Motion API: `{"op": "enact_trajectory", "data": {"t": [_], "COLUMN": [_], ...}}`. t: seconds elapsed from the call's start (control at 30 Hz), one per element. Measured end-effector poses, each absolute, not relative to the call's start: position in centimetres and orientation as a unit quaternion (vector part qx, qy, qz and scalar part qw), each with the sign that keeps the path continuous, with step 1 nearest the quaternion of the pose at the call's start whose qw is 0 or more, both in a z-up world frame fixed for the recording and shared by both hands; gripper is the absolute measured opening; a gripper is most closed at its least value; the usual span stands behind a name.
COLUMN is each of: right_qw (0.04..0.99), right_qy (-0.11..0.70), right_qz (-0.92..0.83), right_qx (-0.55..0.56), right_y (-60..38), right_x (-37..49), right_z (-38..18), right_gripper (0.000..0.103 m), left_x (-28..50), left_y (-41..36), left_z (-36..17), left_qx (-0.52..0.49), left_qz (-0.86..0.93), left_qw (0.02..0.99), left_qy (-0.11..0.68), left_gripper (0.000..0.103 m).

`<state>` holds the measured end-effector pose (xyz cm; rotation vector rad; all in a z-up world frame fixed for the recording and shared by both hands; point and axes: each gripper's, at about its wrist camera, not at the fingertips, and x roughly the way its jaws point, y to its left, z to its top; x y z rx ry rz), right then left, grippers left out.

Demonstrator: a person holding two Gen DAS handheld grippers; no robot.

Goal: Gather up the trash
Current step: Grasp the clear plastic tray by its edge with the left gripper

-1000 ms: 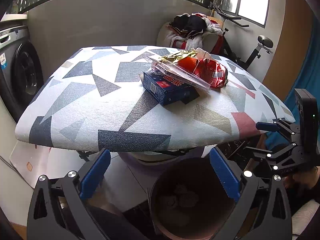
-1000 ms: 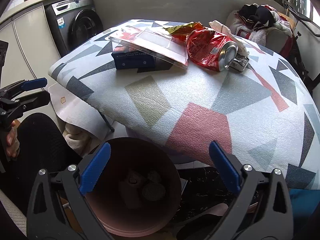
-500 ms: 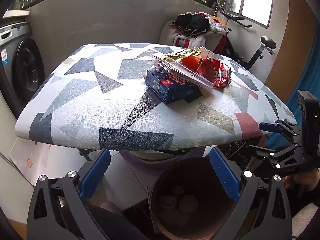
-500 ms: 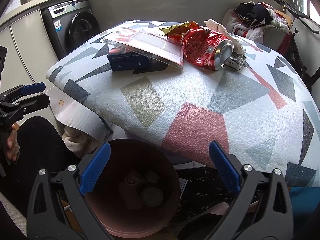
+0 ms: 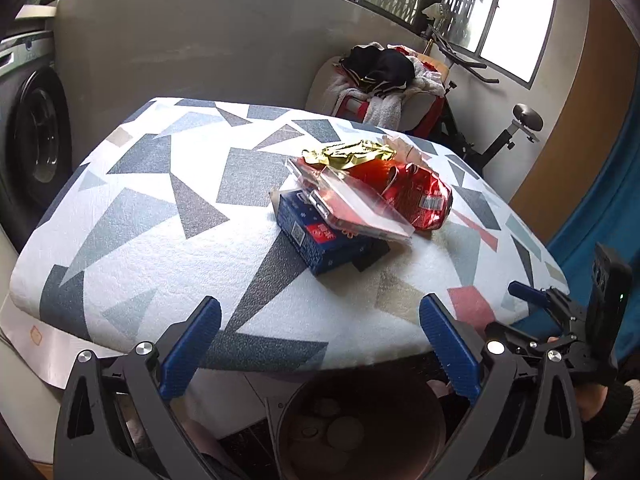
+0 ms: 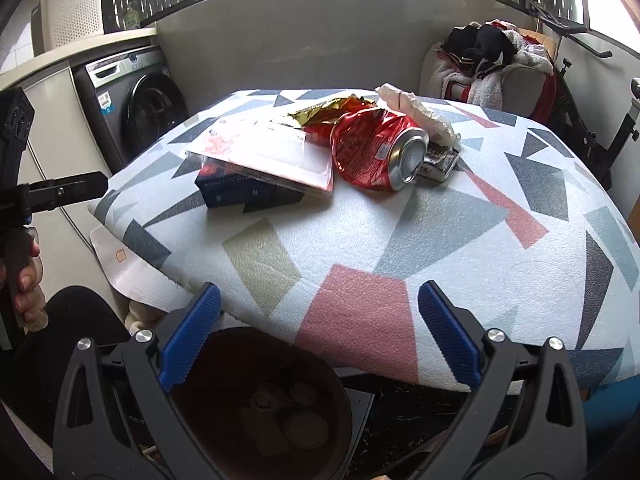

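Right then, both tools hung at the near edge of the patterned table (image 5: 160,216), holding nothing. Left gripper (image 5: 320,344) stood with its blue pads spread wide; right gripper (image 6: 320,332) was spread just the same. Mid-table sat the trash heap: a blue box (image 5: 320,240) under a clear plastic pack (image 6: 264,156), a crushed red can (image 6: 380,152) just beside, gold foil wrapper (image 5: 348,154) behind. Below the edge waited the brown bin (image 6: 264,408), scraps already inside.

Both wide-open grippers raised higher than a second ago, patterned foam-topped table (image 5: 168,216) lower in each view, more tabletop visible, round dark-red bin (image 6: 276,408) slipping toward the bottom edge
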<state>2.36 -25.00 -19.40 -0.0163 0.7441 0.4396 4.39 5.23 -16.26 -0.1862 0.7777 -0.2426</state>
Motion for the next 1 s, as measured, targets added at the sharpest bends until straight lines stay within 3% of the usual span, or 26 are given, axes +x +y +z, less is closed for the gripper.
{"op": "enact_trajectory", "data": {"t": [0.1,0.2,0.47,0.53,0.8,1.0], "right_qw": [0.912,0.915,0.912,0.913,0.912,0.911], "right_qy": [0.352,0.347,0.358,0.359,0.369,0.374], "right_qz": [0.209,0.206,0.198,0.189,0.174,0.168], "right_qx": [0.007,0.017,0.029,0.031,0.048,0.045], "right_y": [-25.9,-26.6,-27.7,-27.9,-28.8,-28.9], "right_x": [3.4,4.2,5.0,5.2,5.7,5.5], "right_z": [-18.8,-18.6,-19.4,-19.6,-20.1,-20.0], "right_gripper": [0.097,0.097,0.097,0.097,0.097,0.097], "left_x": [7.8,11.1,15.7,15.9,16.3,15.9], "left_y": [5.6,6.2,6.4,5.9,4.4,3.8], "left_z": [-15.7,-16.2,-19.4,-19.7,-20.2,-18.7], "left_qx": [-0.150,-0.207,-0.246,-0.245,-0.226,-0.204], "left_qz": [-0.131,-0.143,-0.114,-0.117,-0.137,-0.147], "left_qw": [0.897,0.877,0.851,0.848,0.852,0.867], "left_qy": [0.393,0.409,0.451,0.454,0.452,0.430], "left_gripper": [0.096,0.078,0.052,0.036,0.033,0.018]}}
